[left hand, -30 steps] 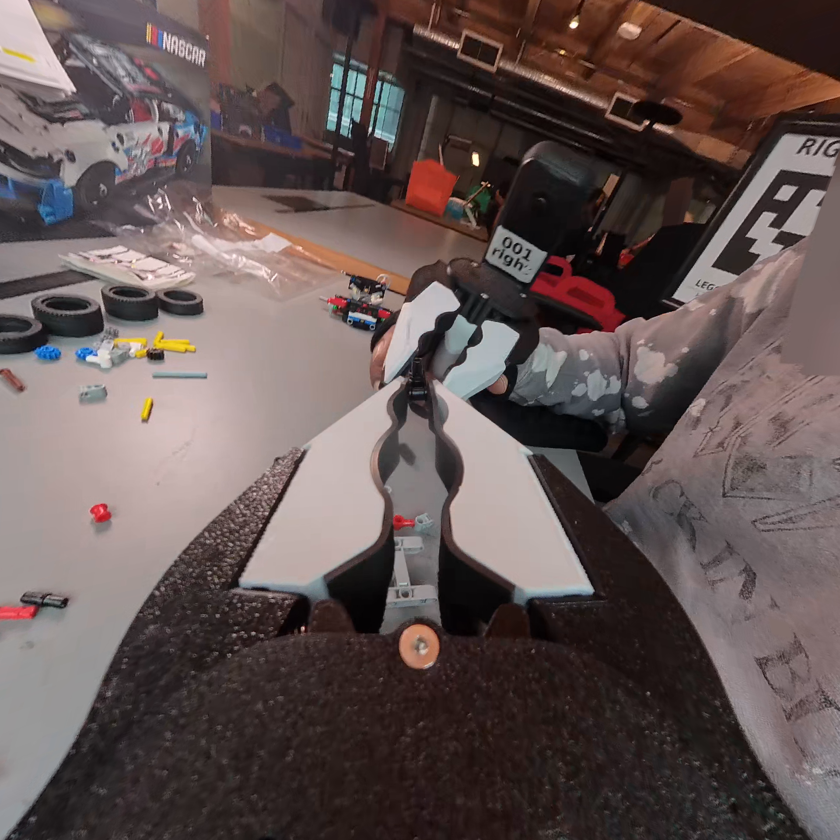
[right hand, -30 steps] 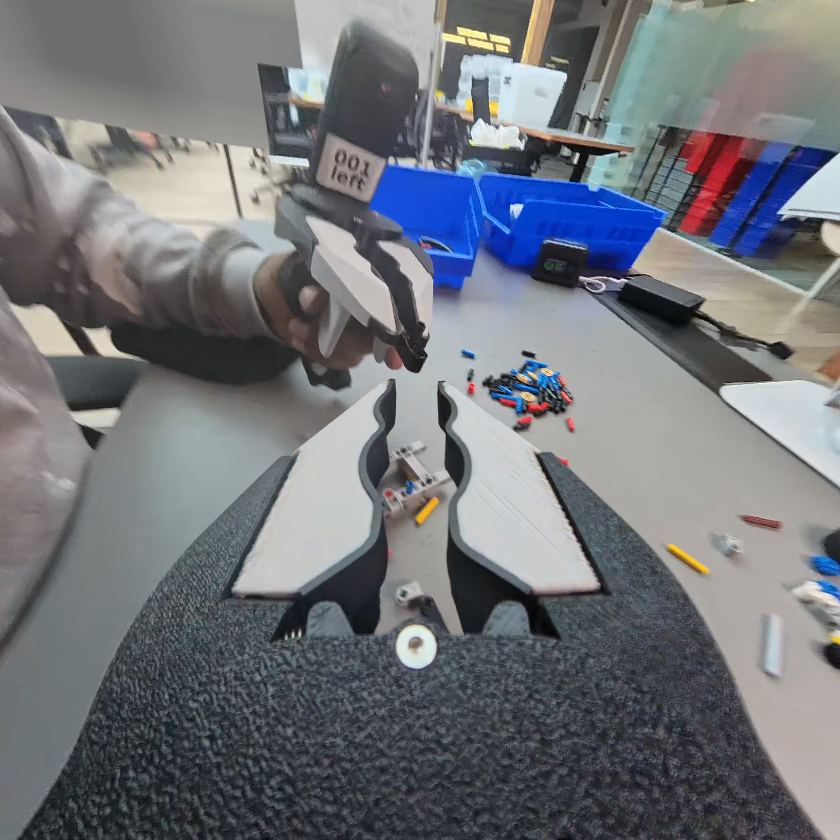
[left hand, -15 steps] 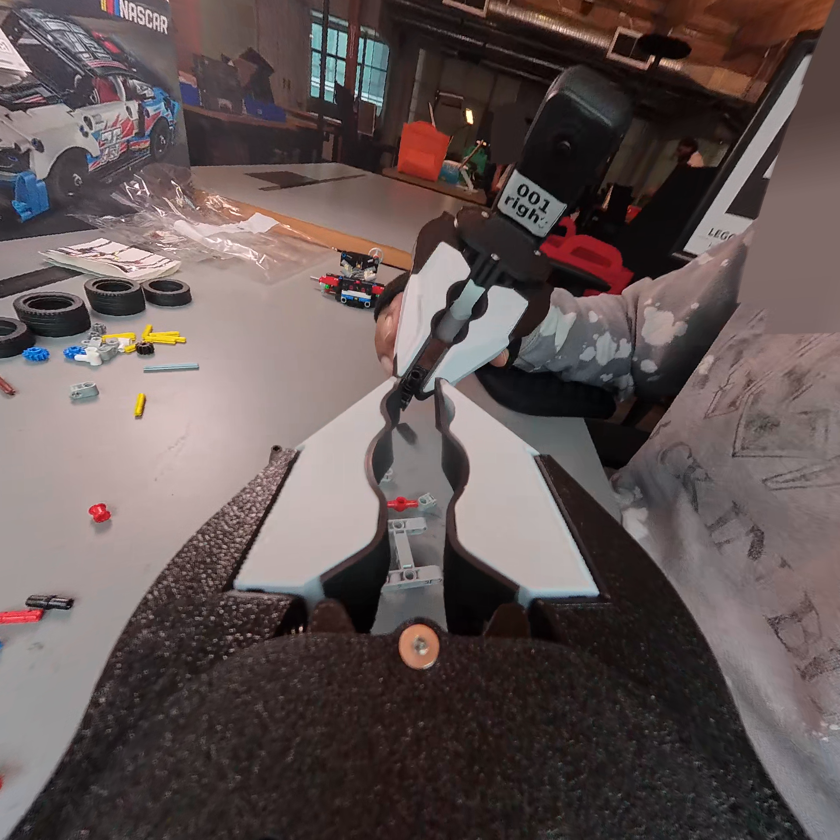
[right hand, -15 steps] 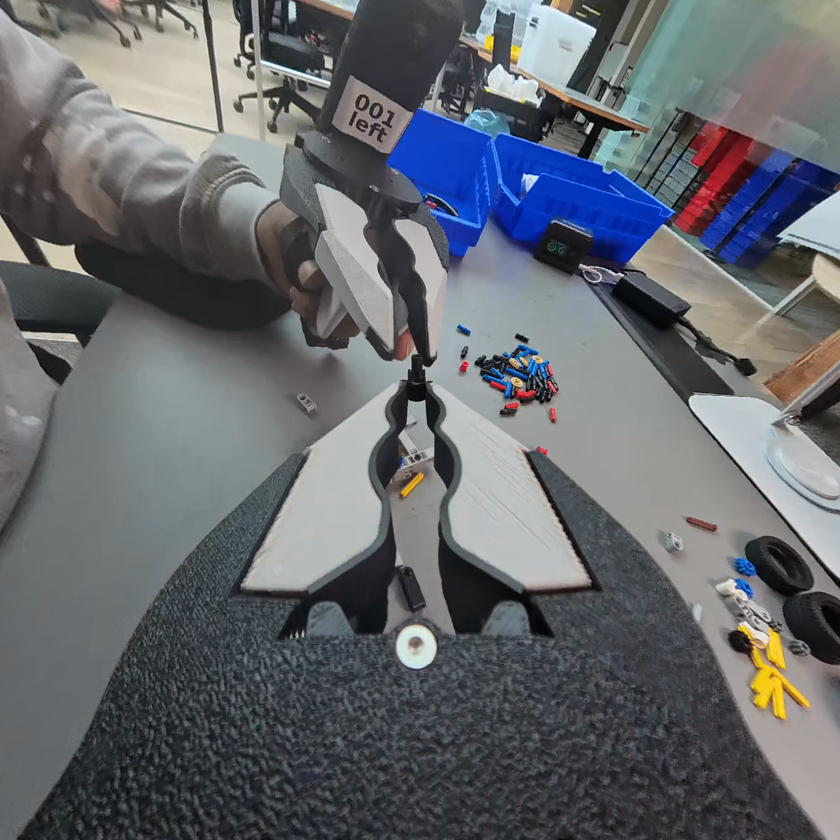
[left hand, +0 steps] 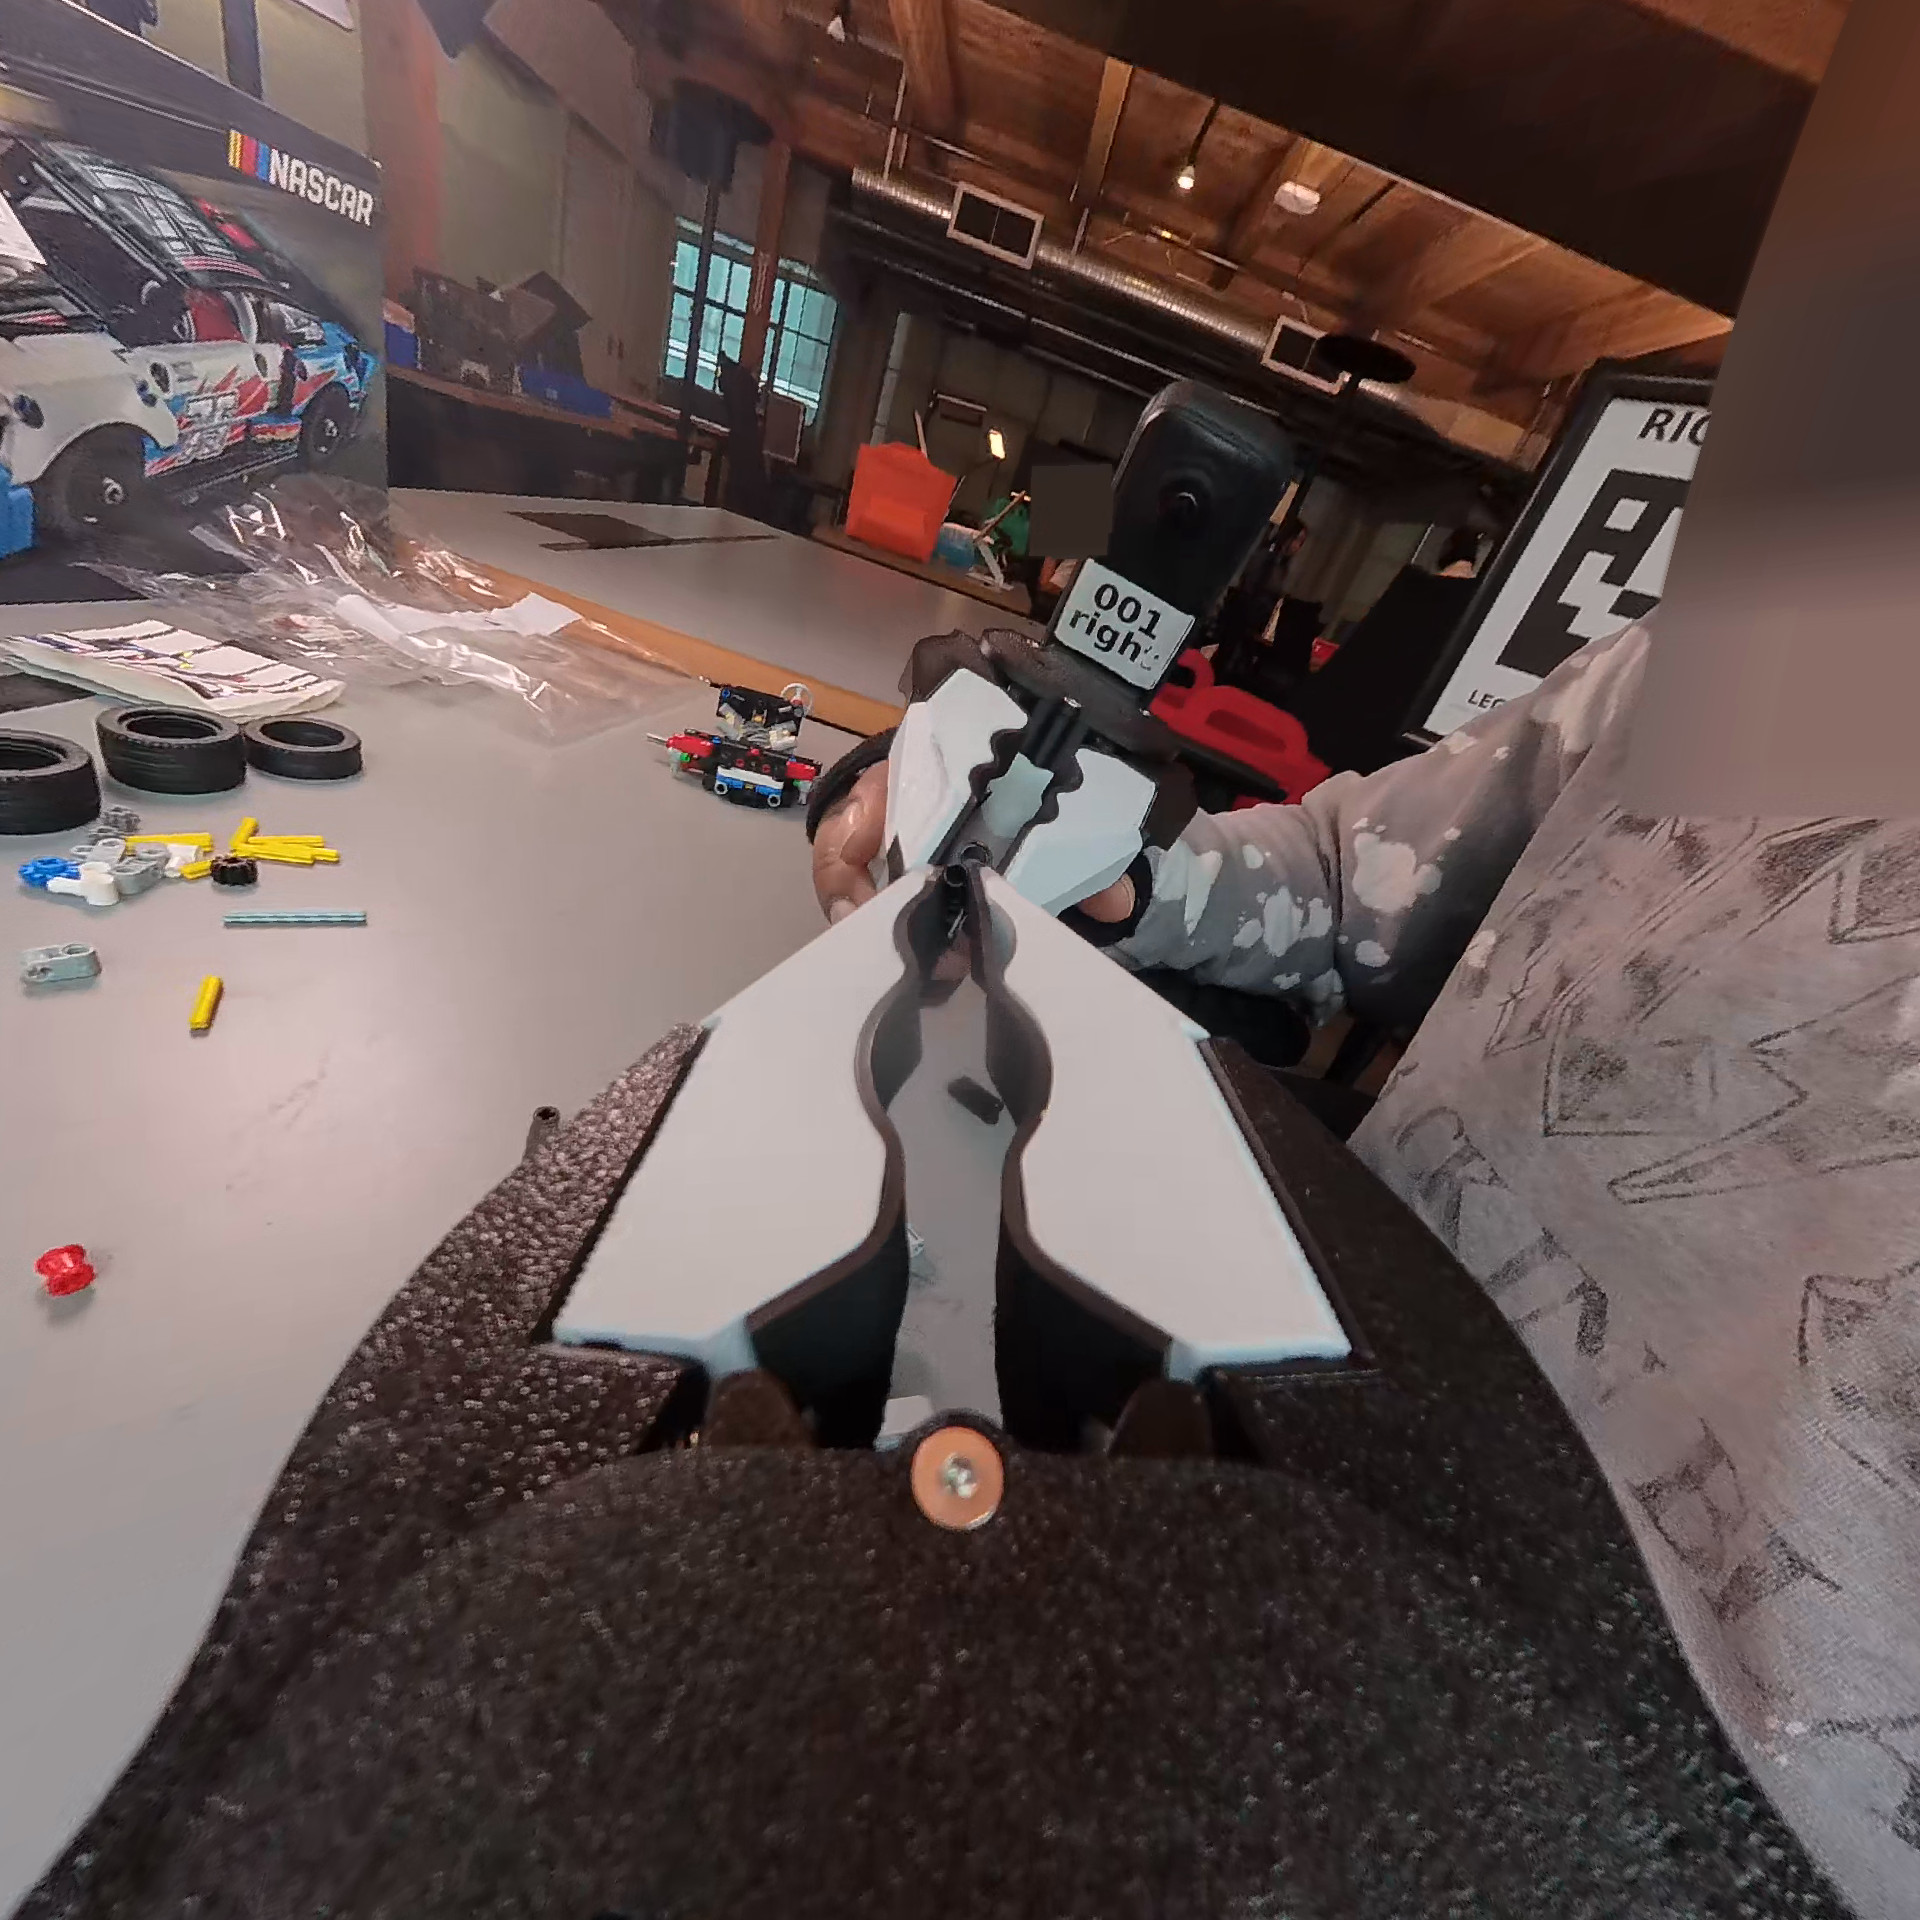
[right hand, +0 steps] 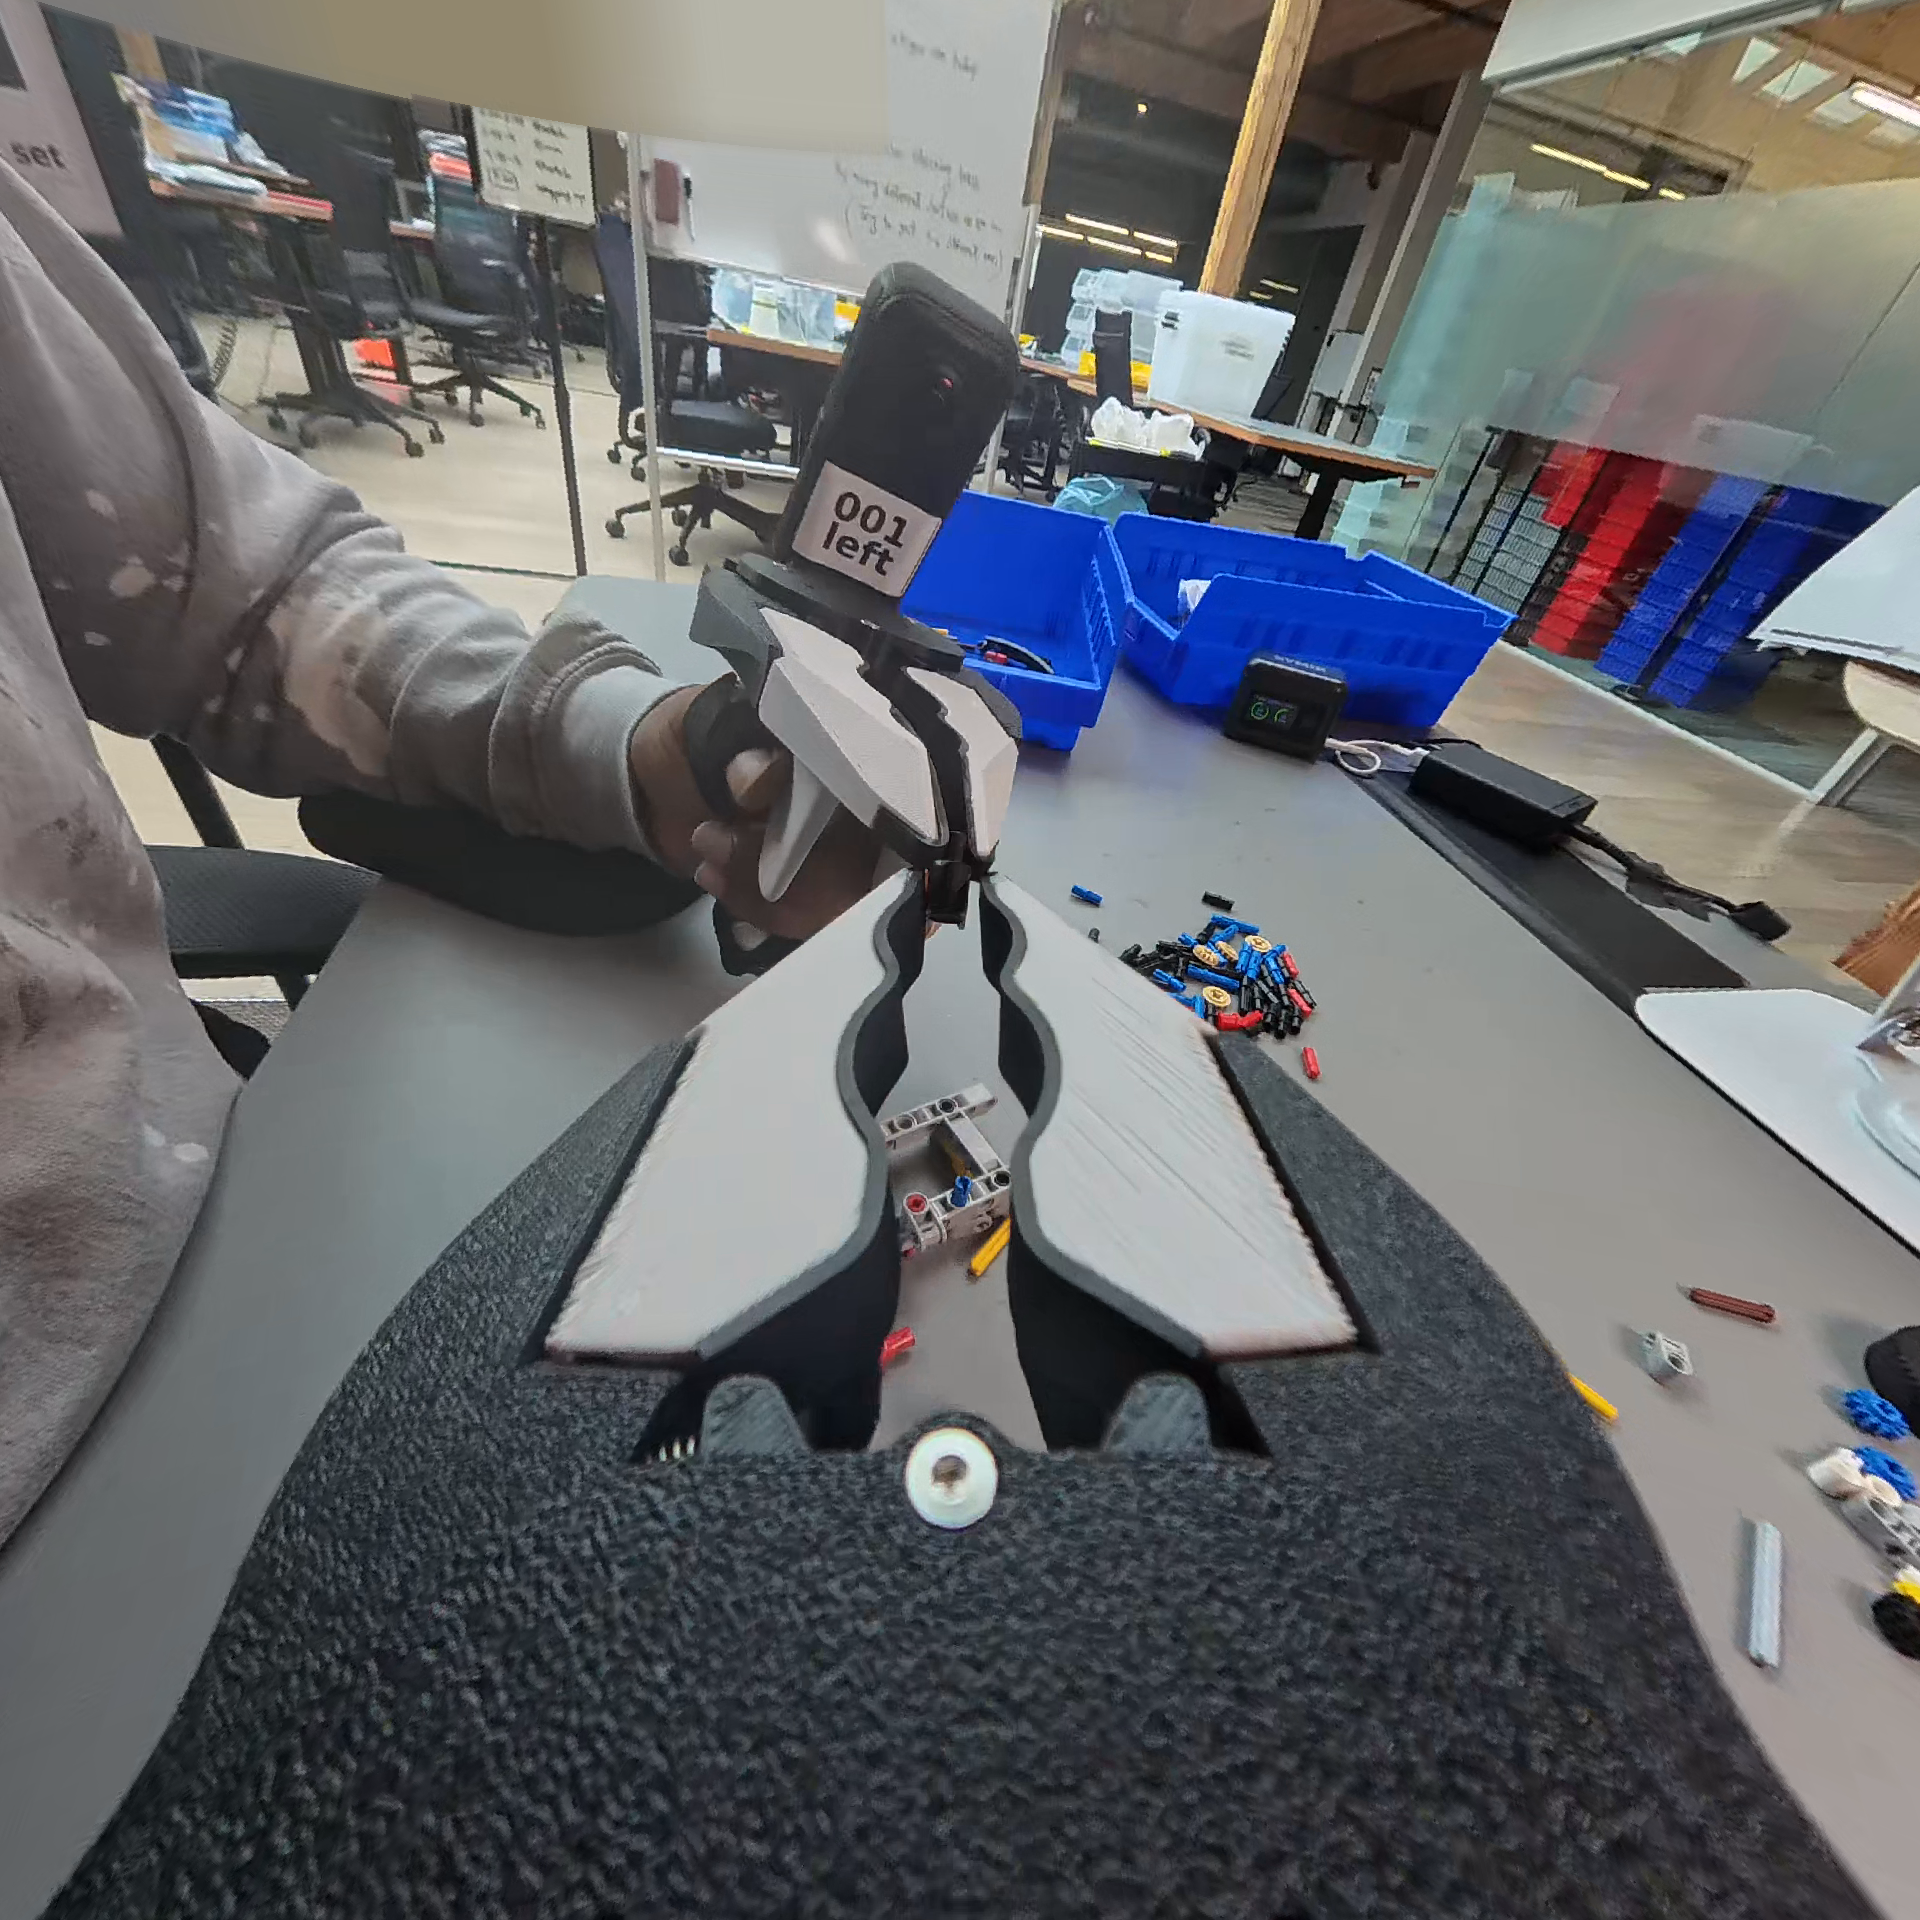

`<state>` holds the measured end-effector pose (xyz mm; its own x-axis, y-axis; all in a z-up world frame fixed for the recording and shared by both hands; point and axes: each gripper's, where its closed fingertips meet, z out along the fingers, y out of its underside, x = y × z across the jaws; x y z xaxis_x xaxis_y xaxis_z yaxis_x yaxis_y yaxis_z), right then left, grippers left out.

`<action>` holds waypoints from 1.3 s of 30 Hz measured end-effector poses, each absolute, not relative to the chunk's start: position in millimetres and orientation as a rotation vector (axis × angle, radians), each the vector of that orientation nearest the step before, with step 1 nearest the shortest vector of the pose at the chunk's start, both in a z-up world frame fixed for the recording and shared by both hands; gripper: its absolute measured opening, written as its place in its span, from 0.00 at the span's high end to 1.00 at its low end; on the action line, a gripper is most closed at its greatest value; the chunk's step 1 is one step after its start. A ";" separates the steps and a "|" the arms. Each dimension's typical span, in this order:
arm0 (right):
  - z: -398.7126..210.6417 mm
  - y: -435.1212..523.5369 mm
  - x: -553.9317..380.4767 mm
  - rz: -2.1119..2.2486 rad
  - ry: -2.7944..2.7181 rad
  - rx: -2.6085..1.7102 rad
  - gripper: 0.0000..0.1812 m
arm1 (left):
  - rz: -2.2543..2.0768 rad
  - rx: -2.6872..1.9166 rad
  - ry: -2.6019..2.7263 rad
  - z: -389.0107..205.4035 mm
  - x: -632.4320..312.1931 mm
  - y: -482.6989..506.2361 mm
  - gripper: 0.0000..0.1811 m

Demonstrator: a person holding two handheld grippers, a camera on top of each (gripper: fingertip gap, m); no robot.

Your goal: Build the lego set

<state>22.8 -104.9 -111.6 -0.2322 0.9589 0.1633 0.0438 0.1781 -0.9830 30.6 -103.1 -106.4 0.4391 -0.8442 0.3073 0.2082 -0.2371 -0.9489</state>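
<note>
Three black tyres are lying far left of the left gripper; two blue bins are sitting beyond the right gripper; one grey frame piece is showing between its fingers; one red bush is resting left of the left gripper.

Left gripper nearly closed, tips meeting right gripper tips at 12 o'clock, both raised, hand-held

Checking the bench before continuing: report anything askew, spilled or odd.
Nothing looks damaged. Loose pieces lie scattered: a pile of small pins, a yellow axle beside the grey frame, a lone red bush. Both grippers meet tip to tip on a small black pin.
</note>
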 end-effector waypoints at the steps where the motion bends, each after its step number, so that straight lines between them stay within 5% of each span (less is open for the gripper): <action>1: -110.7 -104.9 23.2 1.208 -1.501 -1.005 0.95 | -1.110 -1.485 0.585 -105.3 30.6 -103.4 0.98; 10: -112.6 -63.1 49.5 1.190 -1.490 -1.091 0.96 | -1.076 -1.319 0.327 -57.7 -56.3 -92.9 1.00; 18: -156.1 -50.6 29.8 1.057 -1.575 -1.177 0.96 | -0.097 -2.055 0.326 -196.6 -143.0 -26.7 0.98; 22: -173.2 -55.6 26.9 1.007 -1.619 -1.184 0.96 | 0.032 -2.201 0.389 -232.7 -150.9 -12.7 0.98; 27: -169.5 -64.1 24.8 0.975 -1.614 -1.102 0.96 | -0.235 -2.044 0.464 -199.1 -97.7 -21.4 0.84; 32: -132.4 -85.5 20.7 1.449 -1.400 -1.181 0.96 | -0.788 -1.724 0.680 -142.8 0.7 -73.9 0.85; 39: -108.1 -85.1 16.0 1.973 -1.068 -1.420 0.96 | -0.303 -1.487 0.895 -119.7 19.9 -82.8 0.88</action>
<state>16.0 -85.1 -108.1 -0.3451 0.7527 -0.5606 0.0582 -0.5790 -0.8132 19.9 -82.8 -119.7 0.6575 -0.6792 -0.3262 -0.3413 0.1175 -0.9326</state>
